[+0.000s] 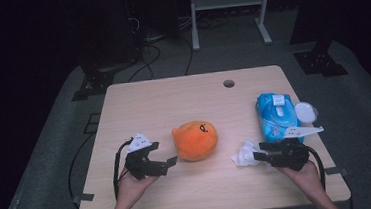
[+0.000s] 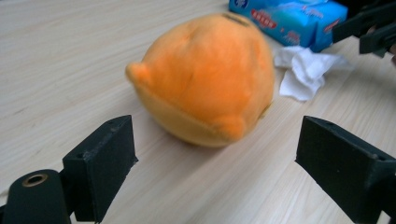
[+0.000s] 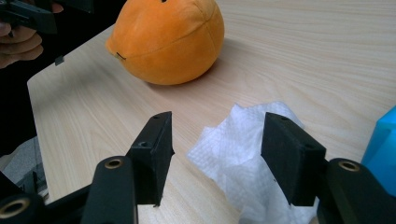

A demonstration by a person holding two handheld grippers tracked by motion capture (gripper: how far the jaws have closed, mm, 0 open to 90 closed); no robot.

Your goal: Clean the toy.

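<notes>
An orange plush toy (image 2: pixel 205 77) is seen just ahead of the left gripper (image 2: pixel 215 163), whose jaws are spread wide, with nothing held between them. A crumpled white wipe (image 3: pixel 247 154) is straddled by the parted jaws of the right gripper (image 3: pixel 217 154) (contact cannot be made out). Beyond it, a blue wipes pack (image 1: pixel 276 115) is partly cut off in both gripper views.
</notes>
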